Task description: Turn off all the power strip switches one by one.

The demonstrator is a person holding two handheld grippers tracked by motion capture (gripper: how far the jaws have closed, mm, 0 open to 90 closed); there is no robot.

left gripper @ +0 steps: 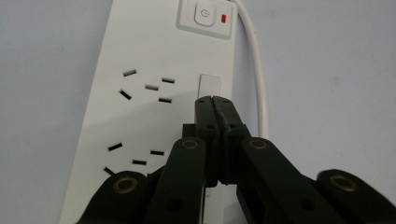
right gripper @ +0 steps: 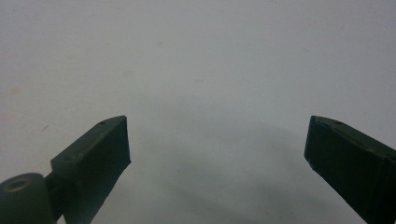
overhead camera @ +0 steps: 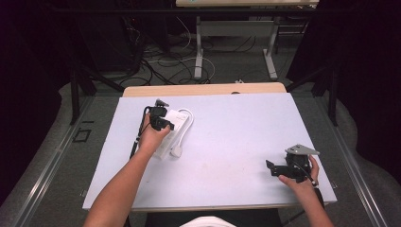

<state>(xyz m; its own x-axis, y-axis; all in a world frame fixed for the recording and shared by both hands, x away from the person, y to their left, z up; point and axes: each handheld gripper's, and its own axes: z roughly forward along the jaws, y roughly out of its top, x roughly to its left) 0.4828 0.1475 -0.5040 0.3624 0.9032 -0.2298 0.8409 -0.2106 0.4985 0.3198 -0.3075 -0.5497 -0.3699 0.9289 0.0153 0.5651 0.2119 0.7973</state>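
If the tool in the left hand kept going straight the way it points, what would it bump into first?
Probably the white power strip. The left tool, jaws shut, points down at its top face beside the socket holes, just short of a small white rectangular panel. How much gap remains is unclear.

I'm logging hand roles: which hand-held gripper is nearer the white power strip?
Left. The left hand-held gripper hovers over the power strip, jaws shut; the right hand-held gripper sits far across the table, jaws open.
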